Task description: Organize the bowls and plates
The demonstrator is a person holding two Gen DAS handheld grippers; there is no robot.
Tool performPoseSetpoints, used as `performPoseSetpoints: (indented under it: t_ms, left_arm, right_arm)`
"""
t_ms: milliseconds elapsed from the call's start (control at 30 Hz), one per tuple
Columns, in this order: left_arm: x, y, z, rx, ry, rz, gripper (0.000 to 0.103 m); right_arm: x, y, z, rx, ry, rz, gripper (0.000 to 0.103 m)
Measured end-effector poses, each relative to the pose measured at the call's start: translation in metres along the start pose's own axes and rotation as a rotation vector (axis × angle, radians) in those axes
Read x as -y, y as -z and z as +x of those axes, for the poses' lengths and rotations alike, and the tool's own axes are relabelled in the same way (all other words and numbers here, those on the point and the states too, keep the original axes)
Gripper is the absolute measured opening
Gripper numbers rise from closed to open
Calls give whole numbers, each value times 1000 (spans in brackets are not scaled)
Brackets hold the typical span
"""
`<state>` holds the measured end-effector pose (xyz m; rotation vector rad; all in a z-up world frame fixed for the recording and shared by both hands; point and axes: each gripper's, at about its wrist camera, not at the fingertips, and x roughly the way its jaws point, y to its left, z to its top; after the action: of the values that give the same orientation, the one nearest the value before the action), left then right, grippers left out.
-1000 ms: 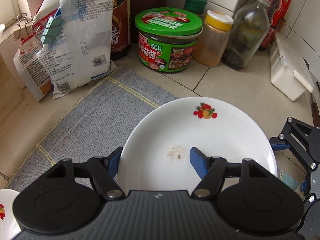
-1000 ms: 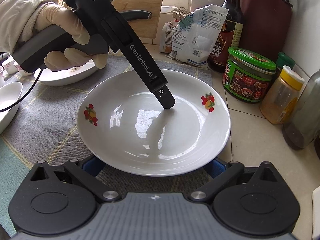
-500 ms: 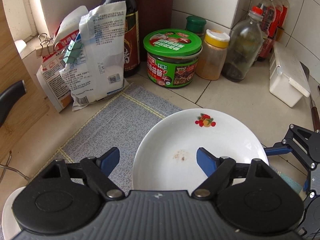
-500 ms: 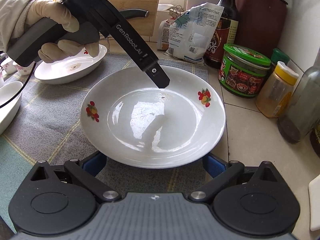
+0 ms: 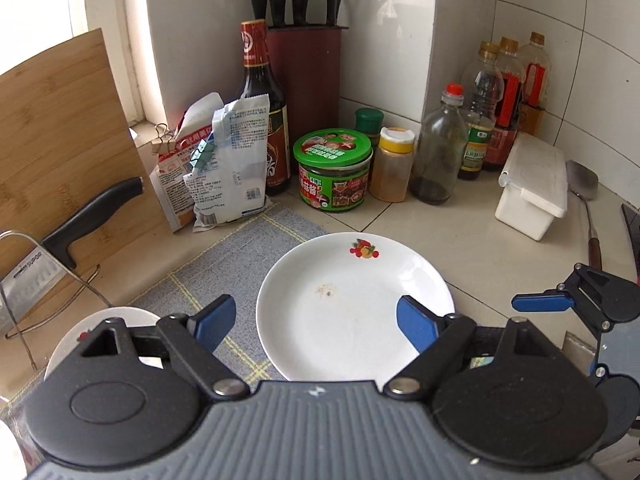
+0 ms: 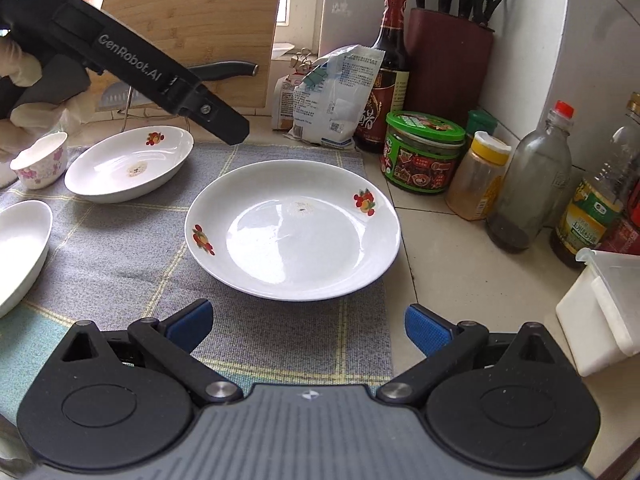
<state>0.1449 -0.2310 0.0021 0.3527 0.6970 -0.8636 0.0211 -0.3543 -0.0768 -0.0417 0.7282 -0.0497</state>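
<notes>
Both grippers have drawn back from the plate (image 6: 294, 232), jaws apart.

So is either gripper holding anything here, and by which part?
Nothing is held. The left gripper and right gripper are open; the plate lies free on the mat.

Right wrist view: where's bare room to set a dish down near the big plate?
Bare mat lies between the big plate, the oval dish and the bowl at the left edge. Bare tile runs from the plate's right rim to the white box. The back is crowded: green-lidded jar, spice shaker, bottles and bags.
</notes>
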Motion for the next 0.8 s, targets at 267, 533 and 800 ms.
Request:
performPoseSetpoints:
  t_ms: [267,533,800]
  left_arm:
    - [44,55,-56,78,-58,-74,88]
    - [86,103,-90,67,-146,-102,88]
    - [101,139,-119,75,-205,-172,88]
  right_arm:
    - [-7,19,-37,58,-25,11,103]
    - [-23,38,-65,55,-76,-60,103]
    - [-33,57,-81,32,-120,-88,103]
